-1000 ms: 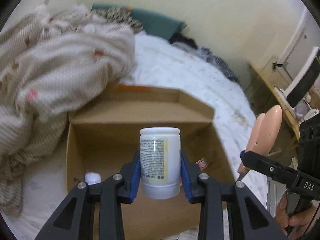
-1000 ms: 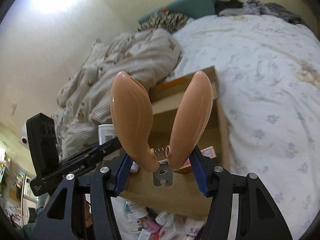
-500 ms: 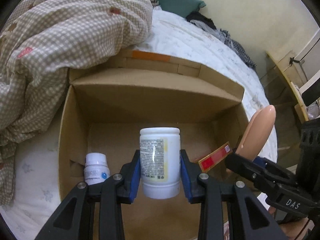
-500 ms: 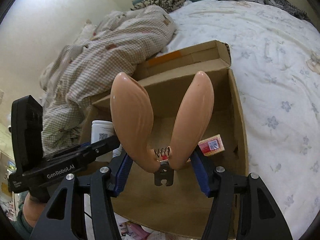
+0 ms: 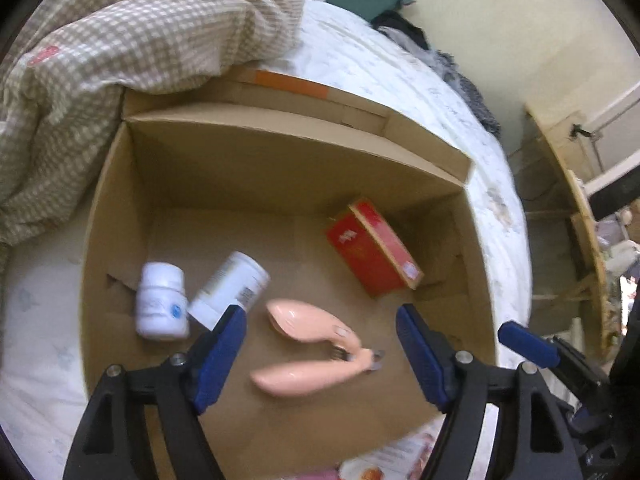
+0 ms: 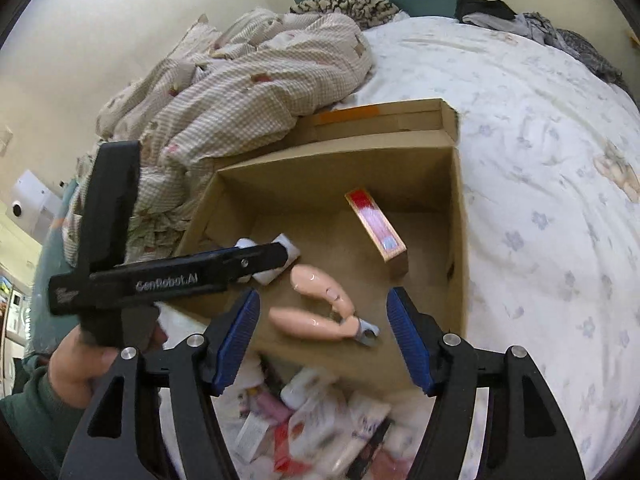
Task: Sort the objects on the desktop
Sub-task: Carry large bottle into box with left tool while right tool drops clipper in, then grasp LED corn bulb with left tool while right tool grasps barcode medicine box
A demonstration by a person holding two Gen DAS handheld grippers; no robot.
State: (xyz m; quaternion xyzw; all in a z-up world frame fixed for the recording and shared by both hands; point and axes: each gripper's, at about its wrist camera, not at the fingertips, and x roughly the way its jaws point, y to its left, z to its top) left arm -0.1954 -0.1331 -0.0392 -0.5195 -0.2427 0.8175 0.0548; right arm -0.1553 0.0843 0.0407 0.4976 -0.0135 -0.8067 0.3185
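Left gripper [image 5: 320, 352] stands wide apart and holds nothing; right gripper [image 6: 322, 332] likewise wide and bare. Both hang over the open cardboard box [image 5: 280, 168], pointing down into it — the likely reason for the pose is that this box serves as the sorting bin.

Pink nail clipper [image 5: 316, 344] lies flat on the box floor, handles splayed, directly below both grippers. Larger white bottle [image 5: 232, 288] lies tilted, leaning against the small white bottle [image 5: 162, 306], which looks upright near the left wall. Red carton [image 5: 372, 248] rests on its side toward the right wall, apart from the rest.

Box sits on the bed [image 6: 540, 160], its far flap tucked against a checked blanket [image 5: 140, 32].

Left view shows both bottles plainly. Right view hides most of them behind the left gripper's body, but adds the person's hand [image 6: 92, 364] on that handle and a heap of unsorted packets [image 6: 320, 420] below the box's near wall — so sorting looks unfinished.
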